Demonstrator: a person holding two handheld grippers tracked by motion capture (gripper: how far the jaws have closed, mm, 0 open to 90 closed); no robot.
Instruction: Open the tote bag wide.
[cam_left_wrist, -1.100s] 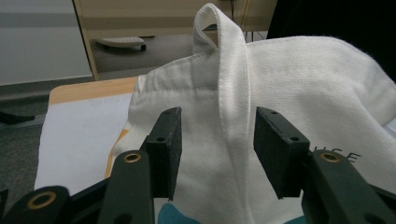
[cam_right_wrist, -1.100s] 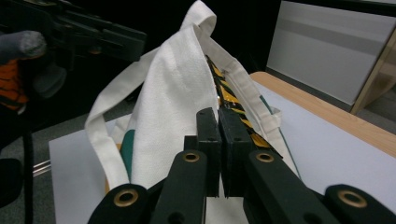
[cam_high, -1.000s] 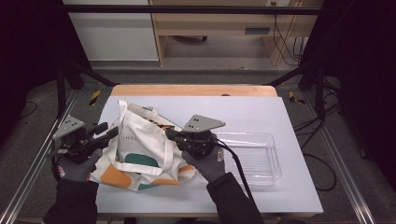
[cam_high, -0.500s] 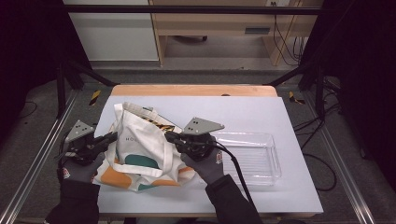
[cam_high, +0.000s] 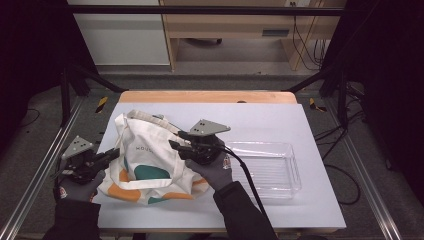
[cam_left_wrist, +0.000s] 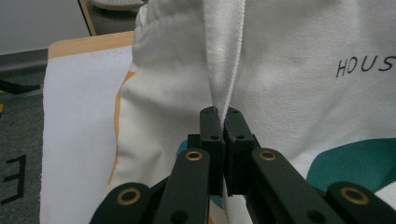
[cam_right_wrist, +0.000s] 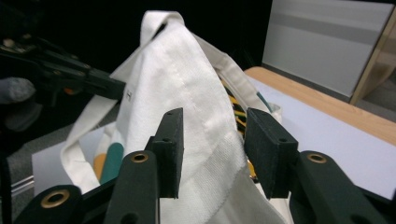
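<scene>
Working at a white-topped bench (cam_high: 310, 125) in a dark room, my left gripper (cam_left_wrist: 219, 122) clamps the tote bag (cam_high: 145, 160); my right gripper (cam_right_wrist: 212, 149) jaws, just opening, stand apart around its fabric

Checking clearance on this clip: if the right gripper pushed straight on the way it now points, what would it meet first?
The tote bag: its raised cloth fold already stands between the right gripper and its jaws, which have just been opening. Beyond it, probably the left gripper, though depth is unclear.

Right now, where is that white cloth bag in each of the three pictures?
High view: the tote bag lies left of centre on the table.
Left gripper view: the bag fills the upper right, its fabric pinched.
Right gripper view: it rises in the middle.
Shared landmark: the teal patch.
</scene>
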